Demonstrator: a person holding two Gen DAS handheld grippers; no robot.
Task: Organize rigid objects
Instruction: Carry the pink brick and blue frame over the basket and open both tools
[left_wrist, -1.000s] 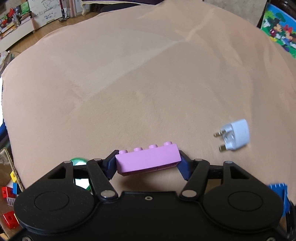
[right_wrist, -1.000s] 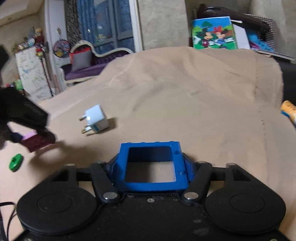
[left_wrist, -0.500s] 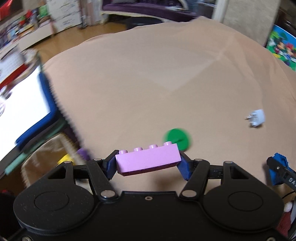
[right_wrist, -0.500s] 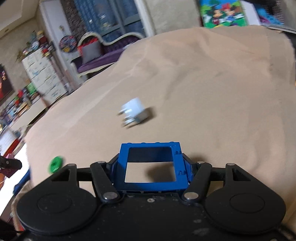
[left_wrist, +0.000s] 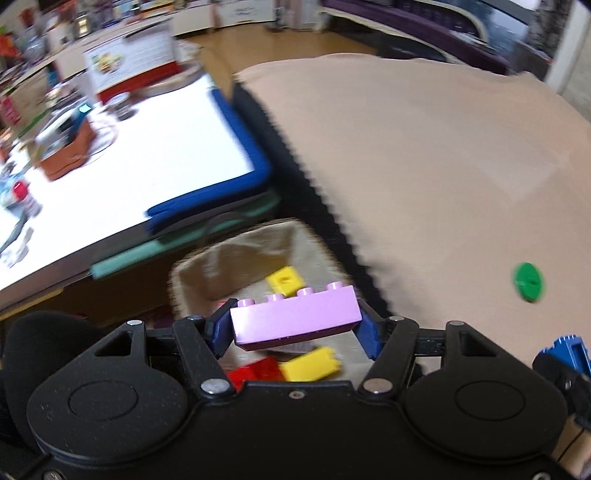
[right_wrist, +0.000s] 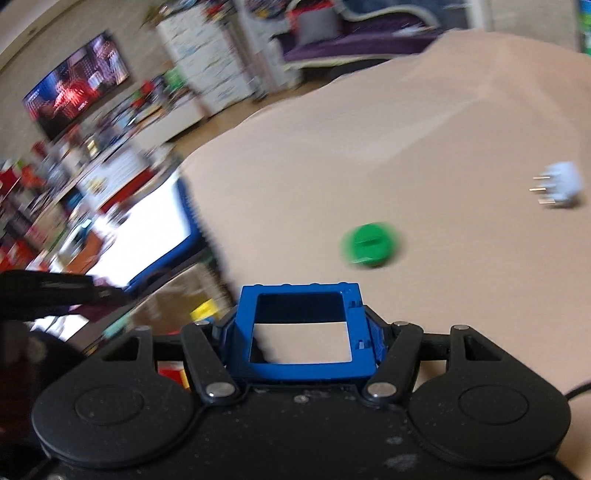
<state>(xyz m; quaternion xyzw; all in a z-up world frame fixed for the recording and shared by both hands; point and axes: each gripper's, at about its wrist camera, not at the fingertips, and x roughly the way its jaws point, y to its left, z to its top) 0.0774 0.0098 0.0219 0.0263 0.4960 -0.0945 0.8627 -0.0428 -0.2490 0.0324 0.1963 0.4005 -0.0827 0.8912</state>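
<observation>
The left gripper pinches a pink brick above the cardboard box. The right gripper clamps a blue frame beside that box, near the green disc.

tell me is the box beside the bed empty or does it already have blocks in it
Not empty. The box already holds a yellow block, another yellow block and a red block, seen below the pink block in the left hand-held gripper.

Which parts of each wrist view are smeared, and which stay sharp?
Left wrist view: pink brick in the left tongs is sharp; white tabletop smeared and blown out. Right wrist view: blue frame crisp; green disc and white plug streaked.
</observation>
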